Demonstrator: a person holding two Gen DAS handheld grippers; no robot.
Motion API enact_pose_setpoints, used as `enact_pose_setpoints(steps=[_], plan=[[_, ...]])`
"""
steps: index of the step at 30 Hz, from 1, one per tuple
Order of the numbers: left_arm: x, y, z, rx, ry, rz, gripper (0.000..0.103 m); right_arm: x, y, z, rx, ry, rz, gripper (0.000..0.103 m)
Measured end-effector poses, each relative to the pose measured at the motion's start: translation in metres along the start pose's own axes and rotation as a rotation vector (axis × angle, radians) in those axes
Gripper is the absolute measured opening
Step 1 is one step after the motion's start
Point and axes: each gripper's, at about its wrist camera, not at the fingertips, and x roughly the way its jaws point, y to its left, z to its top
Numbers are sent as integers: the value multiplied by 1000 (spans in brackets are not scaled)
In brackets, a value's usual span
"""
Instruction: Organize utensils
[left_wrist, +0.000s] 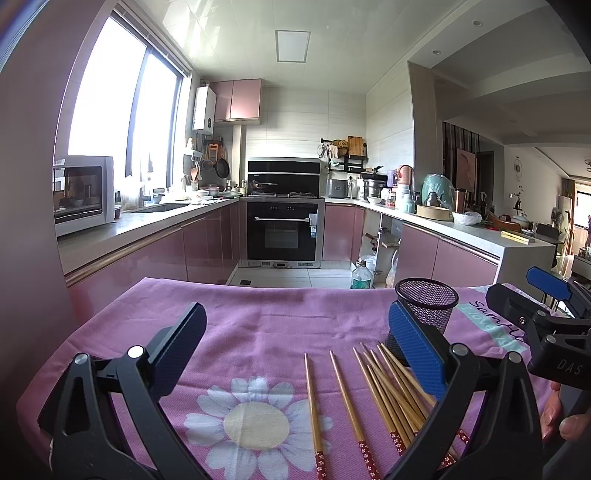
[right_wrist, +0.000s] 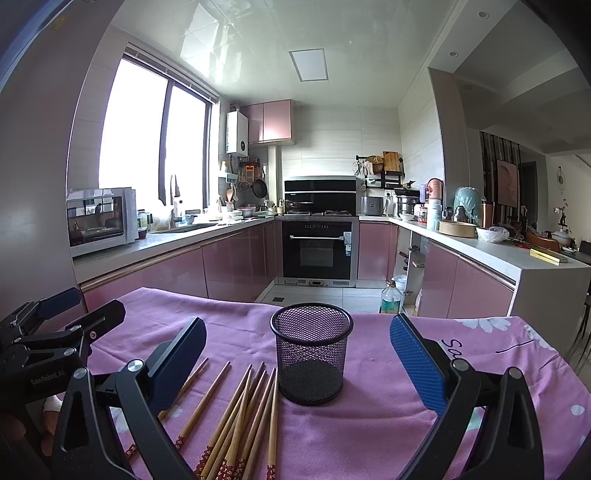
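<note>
Several wooden chopsticks with red flowered ends lie loose on a pink flowered cloth; they also show in the right wrist view. A black mesh cup stands upright and empty just behind them; in the left wrist view the cup is partly hidden by a blue finger pad. My left gripper is open and empty above the chopsticks. My right gripper is open and empty, with the cup between its fingers' line of sight. Each gripper shows at the edge of the other's view.
The cloth-covered table ends at its far edge, with kitchen floor beyond. Pink cabinets, an oven and cluttered counters stand farther back. A green-labelled bottle stands on the floor.
</note>
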Motion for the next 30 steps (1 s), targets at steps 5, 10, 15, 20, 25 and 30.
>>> enact_pose_setpoints(steps=[5,10,15,20,25,30], plan=[[0,0,0,0,-1,-2,97,0,-1,-3,1,3,2,96],[0,0,0,0,-1,-2,97,0,-1,-3,2,2,1,96],[-1,-1,1,1,0,-3,97,0,-1,-2,2,3,1,96],[-3,0,2,2,1,-3,97,1,0,-4,4,5,2,96],[-3,-1,2,2,1,-3,97,1,3,-7,5,7,5,96],[-3,0,2,2,5,-3,97,2,8,-10,5,14,11,96]])
